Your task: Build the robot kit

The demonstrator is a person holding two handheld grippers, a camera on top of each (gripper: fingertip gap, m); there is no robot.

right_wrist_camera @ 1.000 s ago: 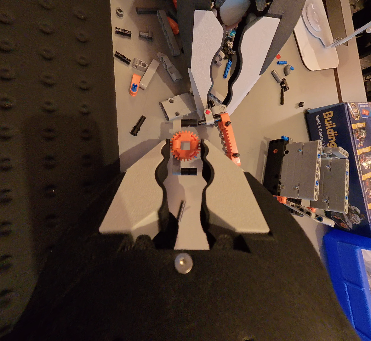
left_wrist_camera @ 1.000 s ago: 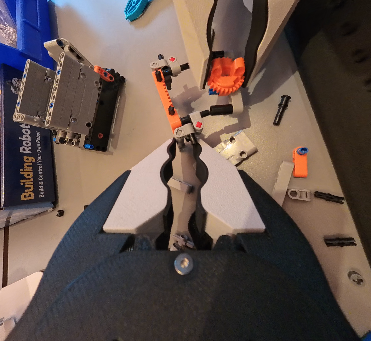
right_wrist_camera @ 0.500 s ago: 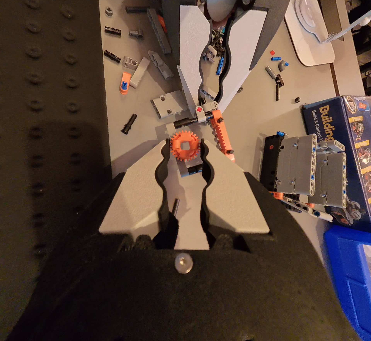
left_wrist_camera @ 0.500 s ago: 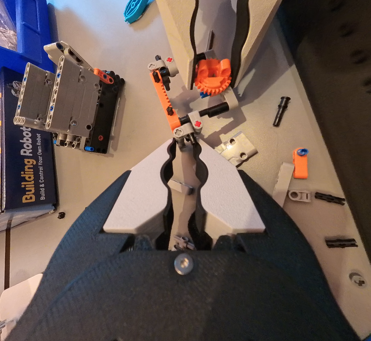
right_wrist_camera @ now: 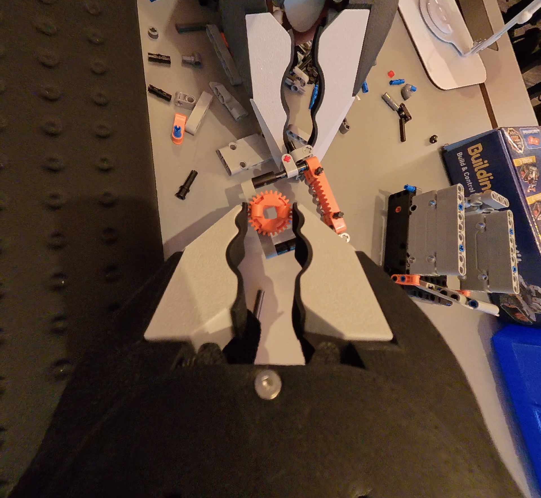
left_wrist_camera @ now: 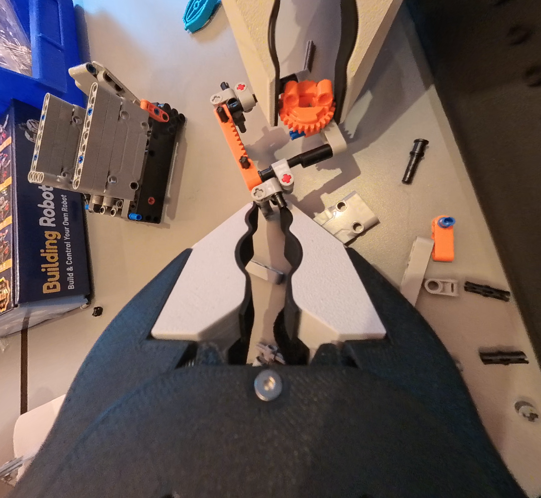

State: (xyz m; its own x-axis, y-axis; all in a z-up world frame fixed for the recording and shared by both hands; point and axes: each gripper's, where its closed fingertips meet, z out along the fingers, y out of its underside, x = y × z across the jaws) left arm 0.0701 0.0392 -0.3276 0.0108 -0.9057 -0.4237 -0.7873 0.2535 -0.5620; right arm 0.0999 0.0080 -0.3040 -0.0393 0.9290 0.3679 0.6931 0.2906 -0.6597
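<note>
Two tools are met nose to nose over a pale worktop [left_wrist_camera: 146,29], joined by one small brick assembly.

Farthest left in the left wrist view, a blue bin [left_wrist_camera: 32,29] and a dark printed box [left_wrist_camera: 44,220] are seen, with a grey and black panel block [left_wrist_camera: 99,147] just beside them.

At the middle, the left tool [left_wrist_camera: 269,208] is seen with its tips drawn close about a short black pin and grey connector [left_wrist_camera: 268,192] at the near end of the assembly; the tips appear pressed onto it, though the contact itself is small and partly hidden. From that connector an orange toothed rack [left_wrist_camera: 235,147] is laid with its long axis running away from the left tool and slightly leftward, and a black axle [left_wrist_camera: 310,154] is branched off toward the right.

At the axle's far end a grey bent beam carries an orange gear [left_wrist_camera: 306,109], and the right tool [right_wrist_camera: 268,208] is closed about this gear, one jaw against each side of its toothed rim. The gear is thus lying straight ahead of the right tool, which is the nearer one, and well beyond the left tool's tips.

To the right, loose parts are scattered: a grey two-hole plate [left_wrist_camera: 345,220], a black pin [left_wrist_camera: 414,160] and an orange stub [left_wrist_camera: 442,239]. A dark studded mat [right_wrist_camera: 64,132] borders that side.
</note>
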